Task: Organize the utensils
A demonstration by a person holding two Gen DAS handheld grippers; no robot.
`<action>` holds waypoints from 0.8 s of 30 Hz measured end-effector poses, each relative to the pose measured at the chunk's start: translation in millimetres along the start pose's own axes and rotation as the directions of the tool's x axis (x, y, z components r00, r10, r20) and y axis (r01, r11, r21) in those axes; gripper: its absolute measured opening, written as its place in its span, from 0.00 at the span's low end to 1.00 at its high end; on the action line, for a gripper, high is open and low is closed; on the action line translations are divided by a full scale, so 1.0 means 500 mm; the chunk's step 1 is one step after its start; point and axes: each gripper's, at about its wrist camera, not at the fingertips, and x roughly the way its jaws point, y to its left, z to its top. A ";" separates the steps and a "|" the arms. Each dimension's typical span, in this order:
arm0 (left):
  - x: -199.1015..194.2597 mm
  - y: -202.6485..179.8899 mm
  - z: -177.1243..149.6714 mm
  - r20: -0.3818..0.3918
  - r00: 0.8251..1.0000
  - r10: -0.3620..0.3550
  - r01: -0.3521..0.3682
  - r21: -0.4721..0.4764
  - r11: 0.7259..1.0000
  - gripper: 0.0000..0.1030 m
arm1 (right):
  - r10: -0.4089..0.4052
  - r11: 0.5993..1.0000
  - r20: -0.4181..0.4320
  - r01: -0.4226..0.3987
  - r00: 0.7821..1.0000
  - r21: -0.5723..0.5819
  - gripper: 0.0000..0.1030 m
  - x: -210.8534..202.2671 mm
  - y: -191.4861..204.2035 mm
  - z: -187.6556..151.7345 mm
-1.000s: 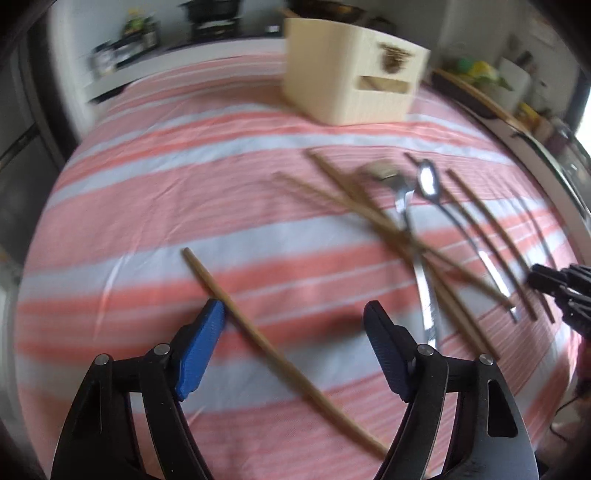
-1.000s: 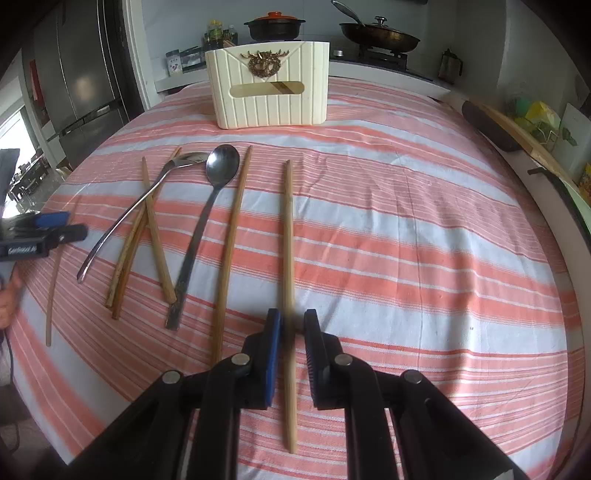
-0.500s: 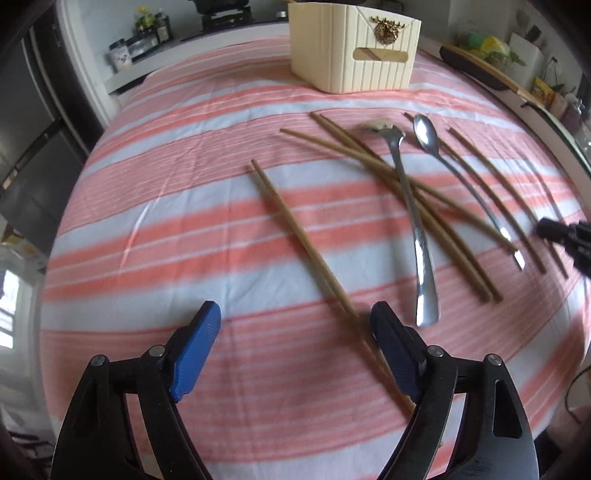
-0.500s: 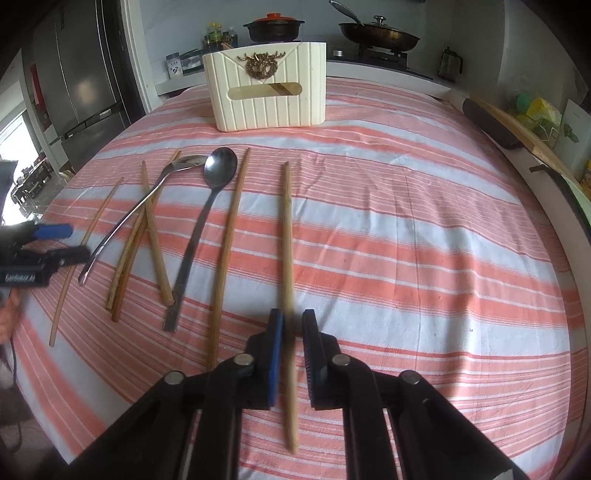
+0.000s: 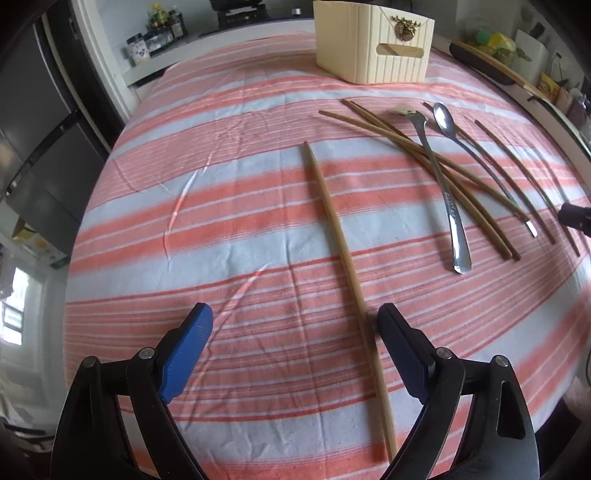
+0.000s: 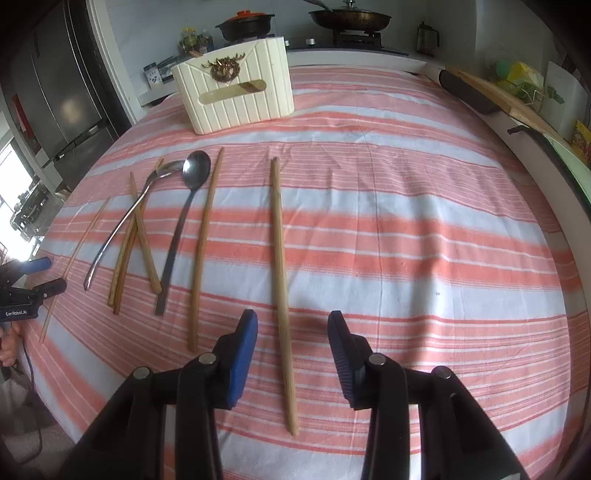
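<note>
In the right wrist view my right gripper is opening, and a pale wooden chopstick lies flat on the striped cloth between its blue pads, which do not touch it. In the left wrist view my left gripper stands wide and is still opening. Another lone chopstick lies on the cloth close beside its right finger, not gripped. A cream ribbed utensil holder stands at the far side. Two metal spoons and several chopsticks lie between the grippers.
The table is covered by a pink and white striped cloth. A dark fridge stands to the left. A stove with a pot and a pan is behind, and a cutting board lies along the right counter.
My right gripper has opened and let go of the chopstick, which lies on the cloth. My left gripper has shifted, so its chopstick now runs lengthwise by the right finger, and its jaws are wider.
</note>
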 end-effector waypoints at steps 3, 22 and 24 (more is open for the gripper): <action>-0.002 0.003 -0.010 0.001 1.000 -0.013 0.013 -0.021 1.000 0.91 | -0.008 1.000 -0.014 0.008 1.000 -0.008 0.39 0.000 -0.004 -0.004; 0.026 -0.003 0.053 -0.045 0.998 -0.041 0.042 0.019 0.999 0.85 | -0.031 0.984 -0.149 0.004 0.988 -0.178 0.43 0.018 0.016 0.022; 0.038 -0.006 0.075 -0.050 0.997 -0.065 0.066 0.022 0.998 0.80 | -0.021 0.981 -0.169 -0.013 0.985 -0.196 0.43 0.030 0.020 0.038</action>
